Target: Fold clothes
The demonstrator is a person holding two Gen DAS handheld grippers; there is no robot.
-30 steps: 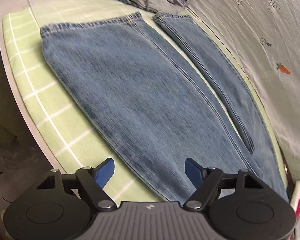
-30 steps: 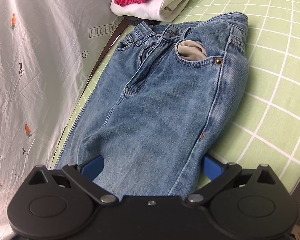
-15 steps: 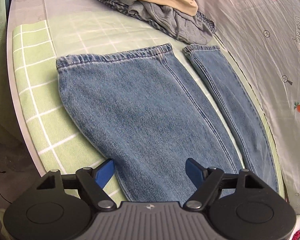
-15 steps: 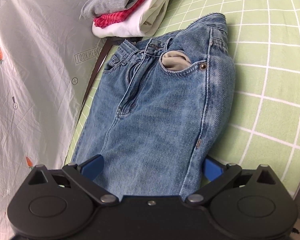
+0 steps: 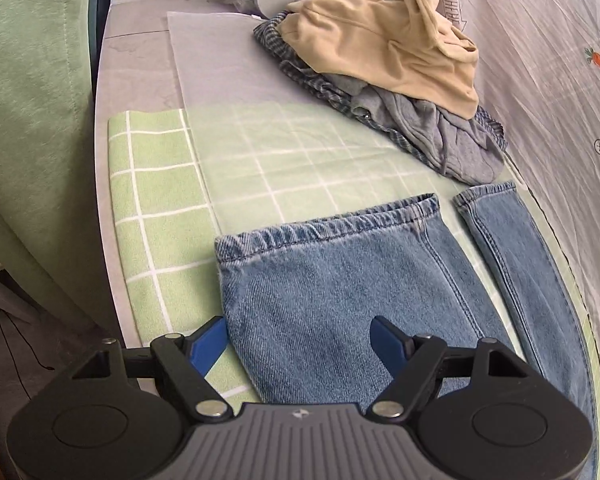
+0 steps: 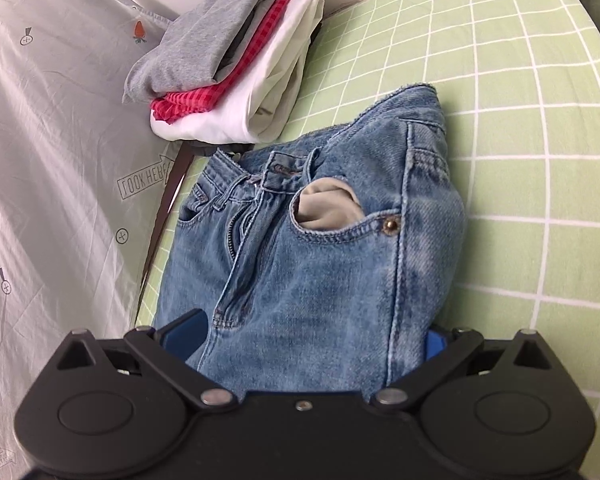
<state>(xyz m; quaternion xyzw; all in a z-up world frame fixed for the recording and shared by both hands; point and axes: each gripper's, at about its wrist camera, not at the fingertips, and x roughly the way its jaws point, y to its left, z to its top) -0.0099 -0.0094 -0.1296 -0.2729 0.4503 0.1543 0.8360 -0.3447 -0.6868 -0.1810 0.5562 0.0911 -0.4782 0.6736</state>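
A pair of blue jeans lies flat on a green checked cloth [image 5: 156, 184]. The left wrist view shows the leg ends [image 5: 340, 280], two hems side by side, the near leg wide, the far leg [image 5: 508, 248] narrow. My left gripper [image 5: 300, 344] is open, its blue fingers either side of the near leg, a little back from the hem. The right wrist view shows the waist of the jeans [image 6: 320, 240], with fly, a pocket with beige lining and a rivet. My right gripper [image 6: 312, 336] is open over the thigh, its right finger partly hidden by denim.
A loose heap of clothes, beige over grey and plaid [image 5: 388, 64], lies beyond the hems. A folded stack, grey, red check and white [image 6: 236, 64], sits beyond the waistband. A white carrot-print sheet [image 6: 52, 168] runs along the far side. The table edge [image 5: 100, 152] is at left.
My left gripper has moved along the leg toward the hems, bringing the clothes heap into view. My right gripper has moved toward the waistband. Both stay open.
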